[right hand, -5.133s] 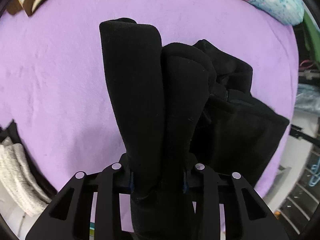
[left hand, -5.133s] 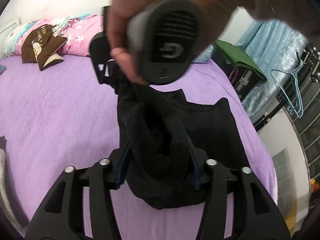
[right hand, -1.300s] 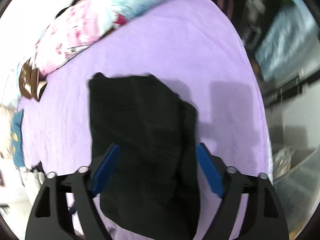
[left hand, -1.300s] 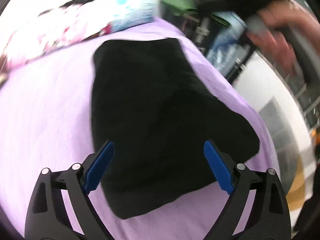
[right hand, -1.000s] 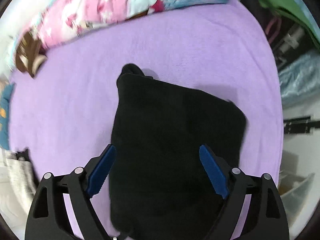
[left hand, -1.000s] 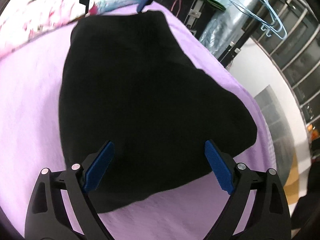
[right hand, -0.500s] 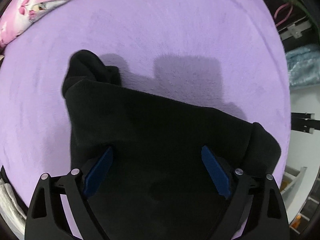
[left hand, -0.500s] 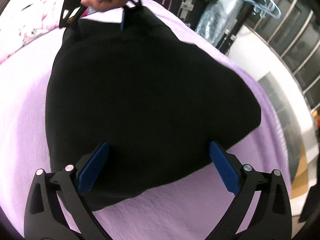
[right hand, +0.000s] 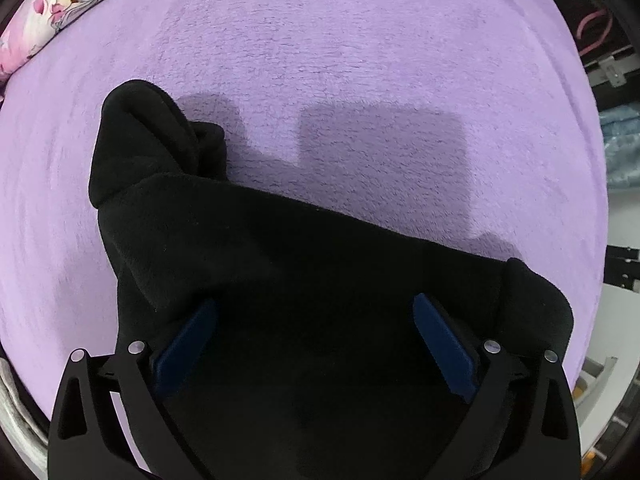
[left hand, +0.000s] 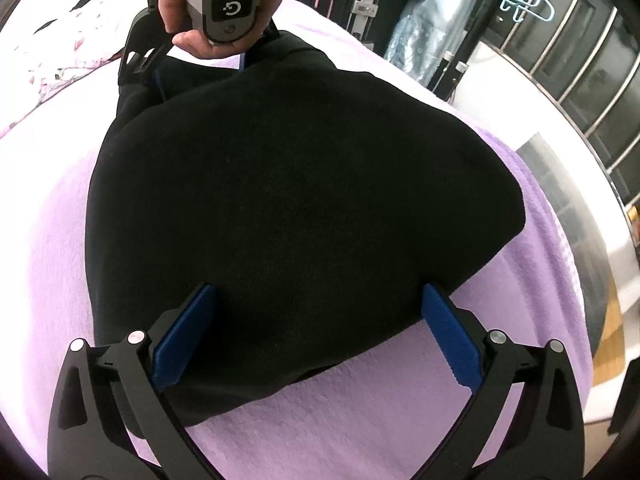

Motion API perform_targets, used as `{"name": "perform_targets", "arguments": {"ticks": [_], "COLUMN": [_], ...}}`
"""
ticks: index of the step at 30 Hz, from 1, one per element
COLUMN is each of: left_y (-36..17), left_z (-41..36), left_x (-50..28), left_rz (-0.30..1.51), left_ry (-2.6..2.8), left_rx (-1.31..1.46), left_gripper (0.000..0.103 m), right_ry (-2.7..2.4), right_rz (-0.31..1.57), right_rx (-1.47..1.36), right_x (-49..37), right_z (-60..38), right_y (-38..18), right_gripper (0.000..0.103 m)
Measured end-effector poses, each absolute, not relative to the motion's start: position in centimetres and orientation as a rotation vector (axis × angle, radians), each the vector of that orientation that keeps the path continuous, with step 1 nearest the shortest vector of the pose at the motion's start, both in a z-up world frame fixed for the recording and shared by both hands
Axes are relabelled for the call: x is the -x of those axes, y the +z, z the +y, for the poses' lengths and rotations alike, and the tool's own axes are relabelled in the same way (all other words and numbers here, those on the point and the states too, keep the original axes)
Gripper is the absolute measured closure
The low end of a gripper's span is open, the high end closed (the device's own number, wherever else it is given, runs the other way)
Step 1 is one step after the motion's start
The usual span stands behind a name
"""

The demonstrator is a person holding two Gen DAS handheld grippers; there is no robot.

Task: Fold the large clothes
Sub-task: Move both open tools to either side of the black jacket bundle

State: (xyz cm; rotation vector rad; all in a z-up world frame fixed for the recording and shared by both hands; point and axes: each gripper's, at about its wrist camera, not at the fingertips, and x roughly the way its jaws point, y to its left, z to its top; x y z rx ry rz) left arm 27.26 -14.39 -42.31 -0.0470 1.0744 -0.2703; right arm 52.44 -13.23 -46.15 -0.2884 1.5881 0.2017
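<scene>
The black garment (left hand: 296,200) lies as a folded bundle on the purple bed (left hand: 48,216), filling the middle of the left wrist view. Its long axis runs from the lower left of that frame up toward the upper middle, where the person's hand (left hand: 200,4) holds the right claw over the far end.

The left claw (left hand: 316,332) sits at the near end, at the bottom of the frame. Its jaws have just been opening and now stand spread wide, with the near edge of the garment between the blue pads (left hand: 182,336), which do not press on it.

In the right wrist view the garment (right hand: 320,280) covers the lower half of the frame, and its far edge runs from the middle left down to the lower right. A thick lump of cloth sticks out at the upper left of the bundle. The right claw (right hand: 316,344) points down onto the cloth from above. Its jaws have also just been opening and are spread wide, with cloth beneath them and nothing pinched.

So each claw stands over one end of the bundle. The loose lump lies up and left of the right claw, so I judge the right hand is the nearer one to tuck it in.
</scene>
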Motion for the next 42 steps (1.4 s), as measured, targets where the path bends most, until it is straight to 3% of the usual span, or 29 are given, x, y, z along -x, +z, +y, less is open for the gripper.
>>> {"name": "perform_targets", "arguments": {"ticks": [12, 18, 24, 36, 42], "left_y": [-36.9, -40.3, -43.2, -46.2, -49.1], "left_z": [-5.0, 2.1, 6.2, 9.4, 11.0], "left_x": [-28.6, -29.7, -30.3, -33.5, -34.6], "left_rz": [1.007, 1.075, 1.141, 1.199, 1.222], "left_ry": [-0.309, -0.309, -0.281, -0.306, -0.334], "left_rx": [0.321, 0.642, 0.859, 0.857, 1.019], "left_gripper": [0.007, 0.007, 0.007, 0.007, 0.007], "right_ry": [0.366, 0.316, 0.300, 0.399, 0.419], "right_rz": [1.458, 1.418, 1.416, 1.494, 1.523], "right_rx": [0.207, 0.165, 0.093, 0.005, -0.005], "right_x": [-48.4, -47.8, -48.3, -44.7, -43.8], "right_z": [-16.0, -22.0, -26.4, -30.1, -30.5], "right_y": [-36.5, -34.1, -34.6, -38.4, -40.9], "right_gripper": [0.007, 0.007, 0.007, 0.007, 0.007]}}
